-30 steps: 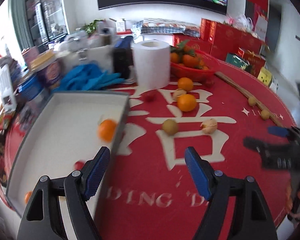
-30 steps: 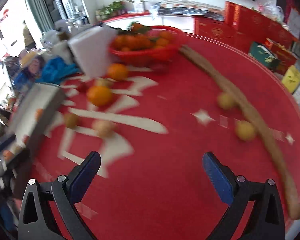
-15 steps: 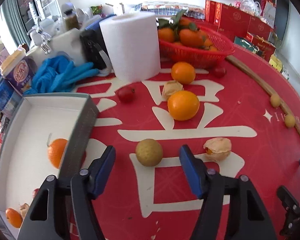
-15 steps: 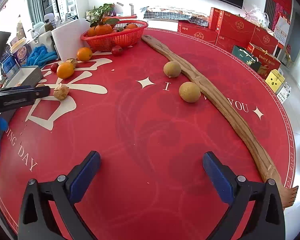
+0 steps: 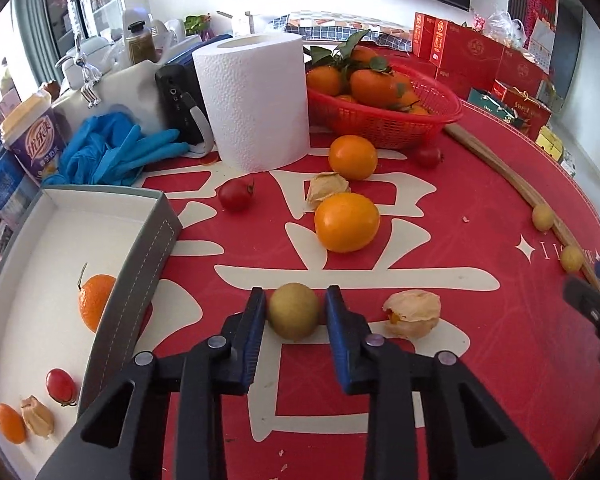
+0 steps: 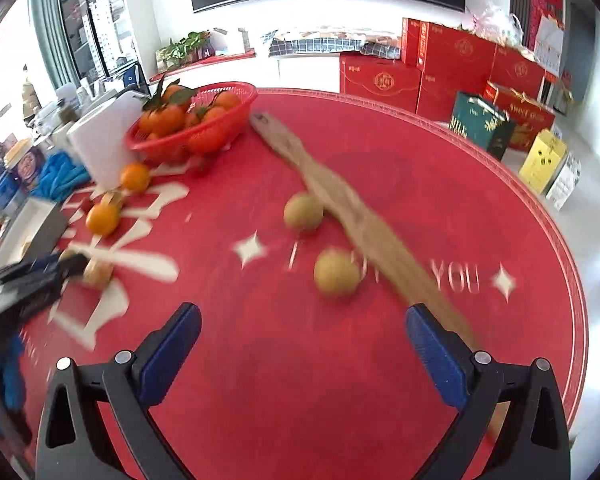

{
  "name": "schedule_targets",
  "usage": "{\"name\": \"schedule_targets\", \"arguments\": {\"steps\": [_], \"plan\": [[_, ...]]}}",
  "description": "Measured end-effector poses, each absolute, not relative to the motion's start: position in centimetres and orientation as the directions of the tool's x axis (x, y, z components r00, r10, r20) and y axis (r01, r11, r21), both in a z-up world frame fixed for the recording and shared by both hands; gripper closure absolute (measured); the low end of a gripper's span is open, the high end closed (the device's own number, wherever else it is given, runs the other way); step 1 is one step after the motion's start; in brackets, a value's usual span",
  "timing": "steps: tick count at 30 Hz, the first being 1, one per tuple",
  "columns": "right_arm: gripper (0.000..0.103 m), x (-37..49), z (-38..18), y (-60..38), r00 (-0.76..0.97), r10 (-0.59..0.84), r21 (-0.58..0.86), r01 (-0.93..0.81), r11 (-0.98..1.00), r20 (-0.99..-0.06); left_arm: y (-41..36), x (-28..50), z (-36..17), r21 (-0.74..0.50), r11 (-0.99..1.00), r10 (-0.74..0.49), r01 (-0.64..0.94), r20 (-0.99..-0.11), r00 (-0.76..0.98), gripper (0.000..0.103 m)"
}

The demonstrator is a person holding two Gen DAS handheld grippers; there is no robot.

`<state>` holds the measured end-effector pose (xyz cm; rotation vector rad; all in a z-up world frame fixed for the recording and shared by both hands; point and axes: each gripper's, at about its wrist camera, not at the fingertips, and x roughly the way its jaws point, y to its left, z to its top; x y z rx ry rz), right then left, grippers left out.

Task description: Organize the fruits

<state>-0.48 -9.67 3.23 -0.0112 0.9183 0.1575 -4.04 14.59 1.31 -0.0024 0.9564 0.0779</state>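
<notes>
Bright daylight, one view sharp and one smeared

The left wrist view is crisp, with soft shadows under the fruit and white glare at the window (image 5: 4,40) on the left; the right wrist view shows motion blur across the surface (image 6: 340,360), and both bend and darken at the corners.

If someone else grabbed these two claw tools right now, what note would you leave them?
Left gripper: jaws have just closed on the brown fruit, still on the red mat.
Right gripper: jaws open, empty, above the mat near two brown fruits beside the wooden stick.
Done: box already holds a tangerine, a cherry tomato, a small orange and a husk fruit.
Left: two oranges, tomatoes, husk fruits and brown fruits lie loose on the mat.
</notes>
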Motion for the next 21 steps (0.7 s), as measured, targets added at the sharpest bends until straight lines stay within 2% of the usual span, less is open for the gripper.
{"name": "schedule_targets", "arguments": {"steps": [2, 5, 6, 8, 9, 14, 21], "plan": [[0.001, 0.8, 2.5, -9.2, 0.583, 0.106, 0.033, -0.135, 0.99, -0.805, 14.8, -4.0, 1.3, 0.018, 0.997, 0.056, -0.072, -0.817, 0.574, 0.07], [0.017, 1.3, 2.1, -8.3, 0.591, 0.068, -0.019, -0.139, 0.99, -0.804, 14.8, -4.1, 1.3, 0.019, 0.998, 0.055, -0.068, -0.817, 0.574, 0.071], [0.035, 1.3, 2.0, -8.1, 0.585, 0.081, -0.009, -0.15, 0.989, -0.807, 14.9, -4.2, 1.4, 0.016, 0.998, 0.051, -0.066, -0.817, 0.575, 0.075], [0.054, 1.2, 2.2, -8.0, 0.593, 0.082, 0.001, -0.136, 0.991, -0.801, 15.0, -4.6, 1.4, 0.01, 0.998, 0.044, -0.063, -0.819, 0.573, 0.075], [0.075, 1.1, 2.3, -8.1, 0.594, 0.09, 0.011, -0.136, 0.991, -0.8, 15.2, -5.0, 1.5, 0.005, 0.998, 0.04, -0.062, -0.819, 0.573, 0.075], [0.075, -0.6, 2.5, -9.2, 0.567, 0.278, 0.217, -0.174, 0.96, -0.776, 15.9, -8.7, 1.4, 0.018, 0.998, 0.048, -0.056, -0.805, 0.592, 0.075], [0.074, -5.3, 2.8, -8.4, 0.581, 0.366, 0.294, -0.218, 0.931, -0.727, 16.9, -12.5, 1.3, 0.015, 0.994, 0.079, -0.107, -0.777, 0.625, 0.075]]}}
